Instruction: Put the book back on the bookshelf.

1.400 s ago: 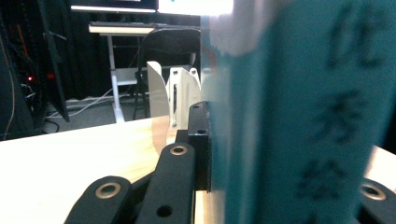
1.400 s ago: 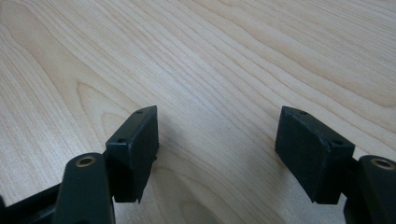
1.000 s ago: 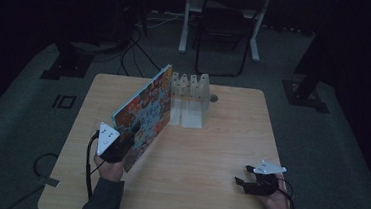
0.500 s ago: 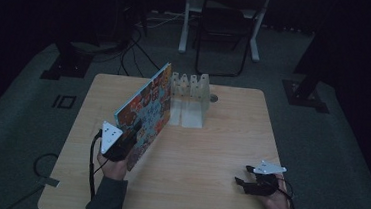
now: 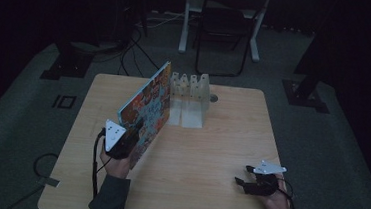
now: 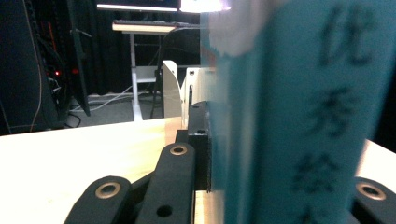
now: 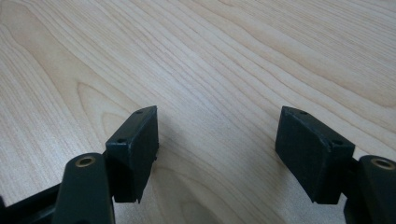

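Observation:
A large picture book [image 5: 145, 106] with a colourful cover stands on edge on the wooden table [image 5: 210, 151], leaning left. My left gripper [image 5: 126, 149] is shut on its near lower corner. In the left gripper view the teal spine [image 6: 289, 116] with dark characters sits between the jaws, and the left finger [image 6: 198, 135] presses against it. My right gripper [image 5: 241, 181] rests open at the table's near right. Its jaws [image 7: 224, 144] stand apart over bare wood with nothing between them.
A white slotted rack [image 5: 190, 92] stands at the back middle of the table, just right of the book's far end [image 6: 187, 88]. A chair and desk legs [image 5: 219, 32] are on the dark floor behind. Cables trail from both grippers.

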